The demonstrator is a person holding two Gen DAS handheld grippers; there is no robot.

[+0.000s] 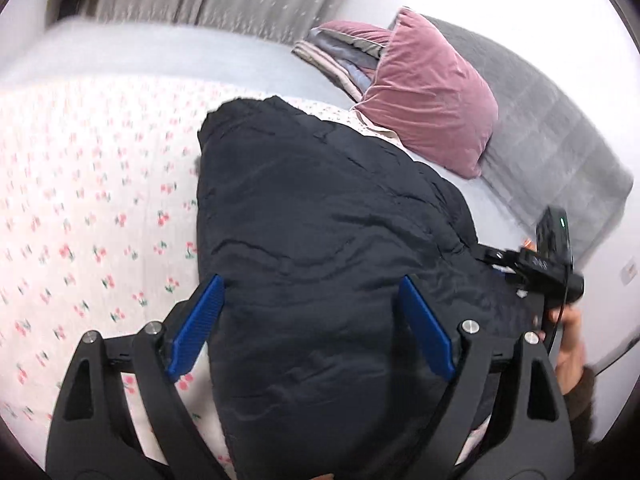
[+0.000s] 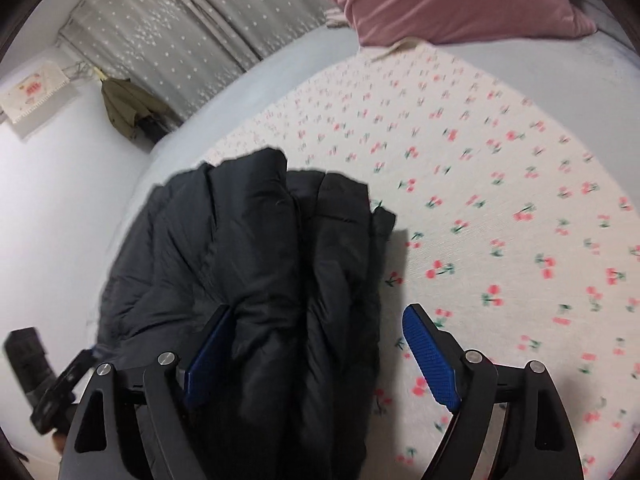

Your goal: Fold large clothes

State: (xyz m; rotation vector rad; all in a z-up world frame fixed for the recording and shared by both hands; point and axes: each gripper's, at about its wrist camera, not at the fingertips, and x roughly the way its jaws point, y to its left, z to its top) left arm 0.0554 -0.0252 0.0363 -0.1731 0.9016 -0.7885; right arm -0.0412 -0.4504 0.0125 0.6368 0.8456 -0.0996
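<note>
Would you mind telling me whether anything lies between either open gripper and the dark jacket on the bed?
Nothing visible does. The dark jacket lies directly under the left gripper and the right gripper, both open. The pink pillow sits well beyond it.

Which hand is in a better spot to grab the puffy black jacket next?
Probably the left. The left hand-held gripper hangs open with the black jacket filling the gap between its fingers. The right hand-held gripper is open too, but over the jacket's edge, half above the cherry-print sheet.

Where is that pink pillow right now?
The pink pillow sits at the far end of the bed, upper right in the left view, beyond the dark jacket and against the grey headboard.
</note>
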